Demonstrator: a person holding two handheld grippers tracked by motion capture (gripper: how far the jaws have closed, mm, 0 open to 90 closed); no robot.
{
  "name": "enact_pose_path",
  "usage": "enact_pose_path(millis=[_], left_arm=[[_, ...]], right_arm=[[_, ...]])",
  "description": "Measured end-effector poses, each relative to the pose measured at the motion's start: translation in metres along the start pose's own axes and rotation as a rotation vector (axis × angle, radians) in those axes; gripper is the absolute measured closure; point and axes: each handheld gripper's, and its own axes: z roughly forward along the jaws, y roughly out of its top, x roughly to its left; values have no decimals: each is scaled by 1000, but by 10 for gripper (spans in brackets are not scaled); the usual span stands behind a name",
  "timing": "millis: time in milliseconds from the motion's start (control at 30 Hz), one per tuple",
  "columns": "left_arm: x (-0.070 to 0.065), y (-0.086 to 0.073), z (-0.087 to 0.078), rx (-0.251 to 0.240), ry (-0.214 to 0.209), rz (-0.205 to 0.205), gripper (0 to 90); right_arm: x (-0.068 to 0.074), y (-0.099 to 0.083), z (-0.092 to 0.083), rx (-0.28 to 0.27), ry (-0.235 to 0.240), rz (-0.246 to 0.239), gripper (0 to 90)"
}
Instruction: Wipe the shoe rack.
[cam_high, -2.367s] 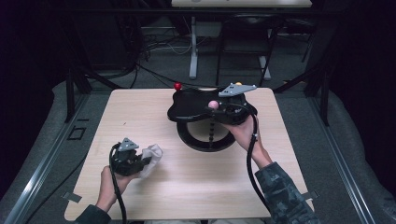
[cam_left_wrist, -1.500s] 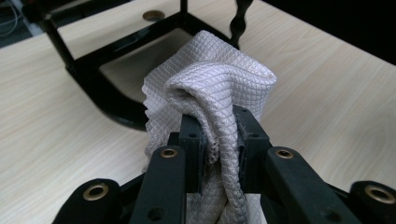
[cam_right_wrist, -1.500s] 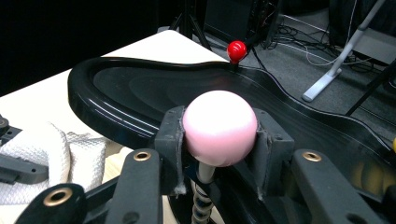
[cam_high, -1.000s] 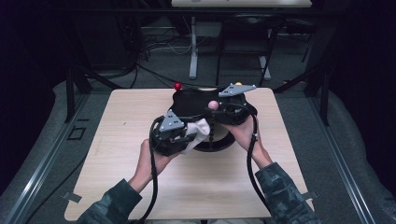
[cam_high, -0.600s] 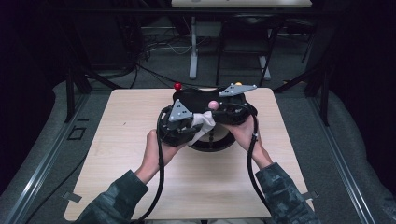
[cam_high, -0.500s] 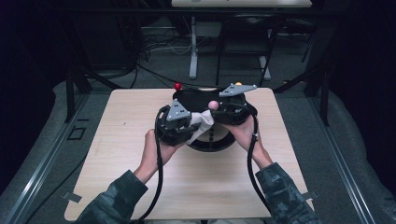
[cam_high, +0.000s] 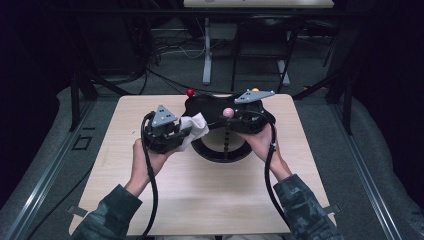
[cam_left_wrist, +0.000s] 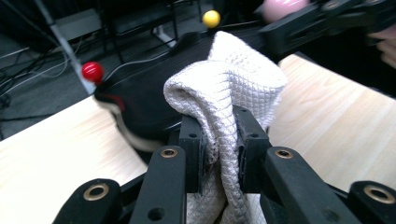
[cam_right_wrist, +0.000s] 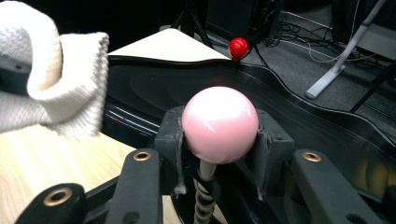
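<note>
A white waffle-weave cloth (cam_left_wrist: 229, 88) is pinched between the jaws of my left gripper (cam_left_wrist: 218, 140), which is shut on it. In the high view the cloth (cam_high: 194, 127) is held against the left edge of a black glossy tray (cam_high: 210, 107) raised on a stand. My right gripper (cam_right_wrist: 218, 140) is shut on a pink ball (cam_right_wrist: 219, 123) that tops a beaded stem of that stand; the pink ball (cam_high: 228, 112) sits near the tray's front. A red ball (cam_high: 190, 92) and a yellow ball (cam_left_wrist: 211, 18) stand at the tray's far rim.
The stand's black ring base (cam_high: 222, 150) rests on a light wooden table (cam_high: 200, 190). Cables trail from both grippers toward the table's near edge. Beyond the table are dark floor, stands and wires.
My left gripper has carried the cloth from the table's near left up and right to the tray's left edge. The right gripper has stayed on the pink ball.
</note>
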Motion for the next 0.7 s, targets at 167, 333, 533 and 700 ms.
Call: enact_pose_path(millis=[167, 333, 533, 700], left_arm=[[10, -4, -1, 5, 33, -25, 765], [11, -6, -2, 5, 31, -34, 765], [-7, 0, 0, 0, -4, 12, 765], [-26, 9, 9, 1, -39, 54, 764]], right_arm=[[0, 0, 0, 0, 0, 1, 598], [0, 0, 0, 1, -1, -1, 598], [0, 0, 0, 1, -1, 0, 599], [0, 0, 0, 3, -2, 1, 598]])
